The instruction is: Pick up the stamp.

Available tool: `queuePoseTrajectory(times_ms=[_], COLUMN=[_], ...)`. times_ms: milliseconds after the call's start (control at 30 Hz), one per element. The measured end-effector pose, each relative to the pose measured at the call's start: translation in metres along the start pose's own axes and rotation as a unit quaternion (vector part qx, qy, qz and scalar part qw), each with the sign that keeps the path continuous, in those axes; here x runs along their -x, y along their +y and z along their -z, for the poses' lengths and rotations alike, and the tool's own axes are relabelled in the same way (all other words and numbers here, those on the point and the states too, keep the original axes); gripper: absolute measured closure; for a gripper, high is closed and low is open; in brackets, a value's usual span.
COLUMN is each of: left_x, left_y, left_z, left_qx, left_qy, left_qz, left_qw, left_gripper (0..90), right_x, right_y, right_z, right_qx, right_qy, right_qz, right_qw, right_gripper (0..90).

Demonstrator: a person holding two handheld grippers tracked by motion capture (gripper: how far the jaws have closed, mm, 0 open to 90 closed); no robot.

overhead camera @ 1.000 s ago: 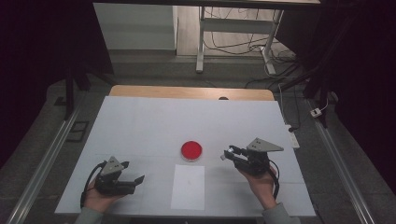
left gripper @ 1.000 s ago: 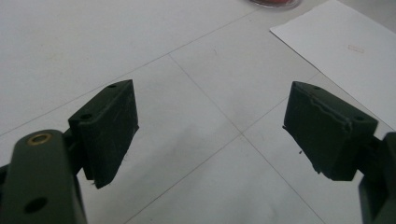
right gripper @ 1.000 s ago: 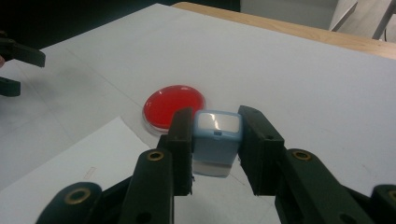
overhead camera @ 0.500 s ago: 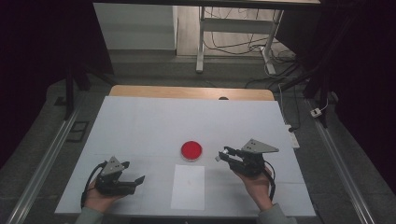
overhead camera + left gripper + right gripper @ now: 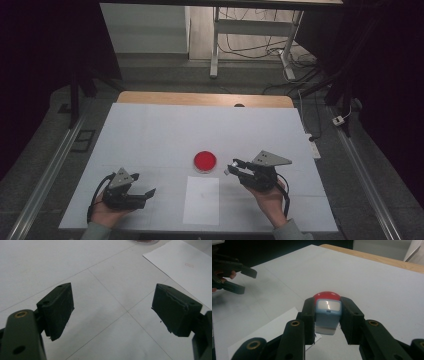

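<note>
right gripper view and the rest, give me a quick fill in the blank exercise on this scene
1. The right gripper is shut on a small ____ block.
2. The round dish beyond the sheet of paper is ____ inside.
3. The left gripper has its jaws ____, with nothing between them.
4. The paper lies ____ the two hands.

Missing words: blue; red; open; between
</note>
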State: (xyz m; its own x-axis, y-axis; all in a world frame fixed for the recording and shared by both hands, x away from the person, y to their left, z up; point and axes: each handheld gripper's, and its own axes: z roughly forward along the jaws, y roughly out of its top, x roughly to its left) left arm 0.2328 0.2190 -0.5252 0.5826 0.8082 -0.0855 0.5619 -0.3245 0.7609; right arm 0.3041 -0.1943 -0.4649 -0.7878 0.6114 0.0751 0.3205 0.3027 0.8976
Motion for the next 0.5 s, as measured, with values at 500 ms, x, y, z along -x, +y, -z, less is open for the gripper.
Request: queuePoseTrajectory(times_ms=[500], left_x=[0.0007], left_y=[0.0004], left_z=[-0.0005], left_qx=[-0.001], left_qy=[-0.001], left_qz=[-0.002], left_qw=[1.0000], left_gripper=[17.9], right_x=[-0.0105], right_y=[0.0008], right_z=[-0.0076], right_qx=[-0.001], right_qy=[0.014], right_qz=[0.006], right_qw=[0.9999], right_gripper=[66.1])
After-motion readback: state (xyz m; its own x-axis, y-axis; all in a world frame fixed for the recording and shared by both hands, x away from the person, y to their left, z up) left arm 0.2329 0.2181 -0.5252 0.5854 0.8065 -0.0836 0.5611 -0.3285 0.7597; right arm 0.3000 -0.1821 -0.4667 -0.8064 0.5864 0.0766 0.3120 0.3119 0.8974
